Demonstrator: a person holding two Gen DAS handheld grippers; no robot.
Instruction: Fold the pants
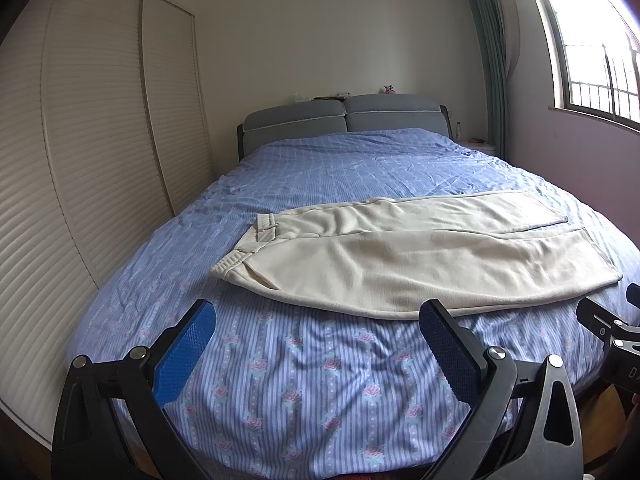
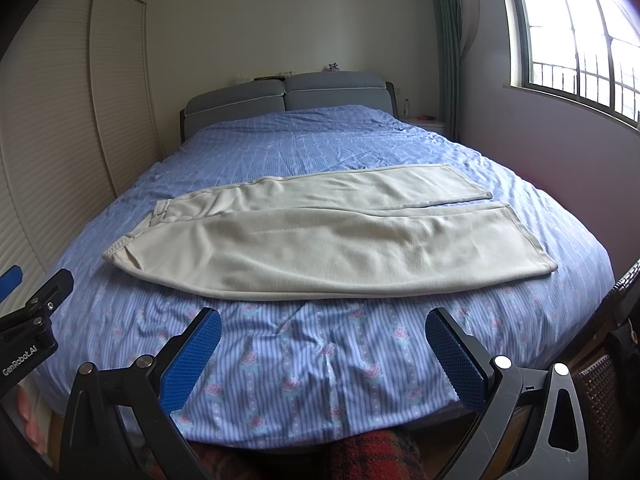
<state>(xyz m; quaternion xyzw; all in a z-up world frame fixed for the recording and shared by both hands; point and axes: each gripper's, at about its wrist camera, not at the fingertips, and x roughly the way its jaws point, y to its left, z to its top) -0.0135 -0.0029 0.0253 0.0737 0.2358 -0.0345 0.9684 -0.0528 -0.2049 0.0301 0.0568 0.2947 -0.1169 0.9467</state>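
Cream pants (image 1: 400,256) lie flat across the near half of the bed, waistband to the left, both legs running right, side by side. They also show in the right wrist view (image 2: 320,236). My left gripper (image 1: 316,320) is open and empty, held above the bed's foot, just short of the pants' near edge. My right gripper (image 2: 324,326) is open and empty, also short of the near edge. The right gripper shows at the right edge of the left view (image 1: 608,324); the left one shows at the left edge of the right view (image 2: 36,308).
The bed has a blue striped floral cover (image 1: 320,380) and a grey headboard (image 1: 344,116). White louvred wardrobe doors (image 1: 80,160) stand on the left. A window (image 1: 592,48) and a nightstand (image 1: 476,145) are on the right. A red plaid cloth (image 2: 368,456) lies below the bed's foot.
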